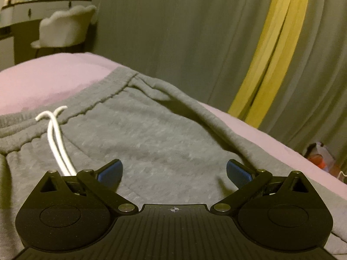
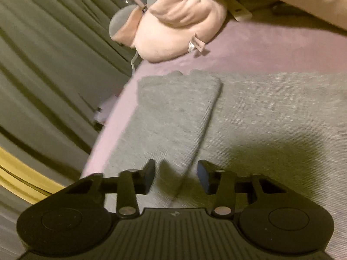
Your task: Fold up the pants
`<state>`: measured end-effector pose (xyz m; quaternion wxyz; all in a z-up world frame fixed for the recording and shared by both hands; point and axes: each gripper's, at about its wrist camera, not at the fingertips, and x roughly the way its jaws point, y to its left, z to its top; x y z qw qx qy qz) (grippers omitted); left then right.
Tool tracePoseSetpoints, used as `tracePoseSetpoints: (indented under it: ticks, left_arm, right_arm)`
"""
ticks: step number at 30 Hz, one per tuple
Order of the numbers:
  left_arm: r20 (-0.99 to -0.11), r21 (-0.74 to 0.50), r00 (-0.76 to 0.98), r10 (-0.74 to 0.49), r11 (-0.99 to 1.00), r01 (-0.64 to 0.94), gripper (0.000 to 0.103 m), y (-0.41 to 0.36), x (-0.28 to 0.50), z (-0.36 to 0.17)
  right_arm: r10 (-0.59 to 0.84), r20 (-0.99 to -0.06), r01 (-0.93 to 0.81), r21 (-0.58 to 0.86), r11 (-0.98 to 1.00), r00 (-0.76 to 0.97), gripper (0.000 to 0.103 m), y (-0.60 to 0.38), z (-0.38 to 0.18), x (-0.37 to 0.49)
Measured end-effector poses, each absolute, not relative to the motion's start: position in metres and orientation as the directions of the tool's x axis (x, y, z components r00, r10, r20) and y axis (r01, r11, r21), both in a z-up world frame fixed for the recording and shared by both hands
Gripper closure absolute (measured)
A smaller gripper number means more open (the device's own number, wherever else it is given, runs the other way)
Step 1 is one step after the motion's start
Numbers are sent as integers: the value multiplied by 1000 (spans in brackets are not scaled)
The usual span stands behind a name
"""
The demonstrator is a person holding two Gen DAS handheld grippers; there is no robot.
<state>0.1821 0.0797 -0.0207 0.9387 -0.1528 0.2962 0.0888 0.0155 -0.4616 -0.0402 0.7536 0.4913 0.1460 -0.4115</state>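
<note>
Both grippers stand apart, holding nothing: left gripper (image 1: 174,172) wide over the grey fleece pants (image 1: 151,143) on the pink bedsheet (image 1: 43,82), white drawstring (image 1: 57,143) just left; right gripper (image 2: 176,178) straddling the folded-over leg's edge. Beyond, cuffs lie stacked; one lengthwise fold looks done, crosswise folds remain
</note>
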Motion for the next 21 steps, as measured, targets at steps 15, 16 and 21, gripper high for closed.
tracePoseSetpoints:
  ticks: [15,16,21]
  left_arm:
    - [-682,-488,698,-216,846,-215,5,100,300,5]
    - [-702,-489,675,-228,843,-223,11,99,309,0]
    - [-754,-450,621,-213,857,-252,38,94,334,-19]
  right_arm:
    - [-401,-510,598,790,130,761,96,-458,-82,-2]
    - [-398,-512,598,791,128,761,96,-459,-82,-2]
    - [-406,-505,603,782,157,761,93,-457,-80,2]
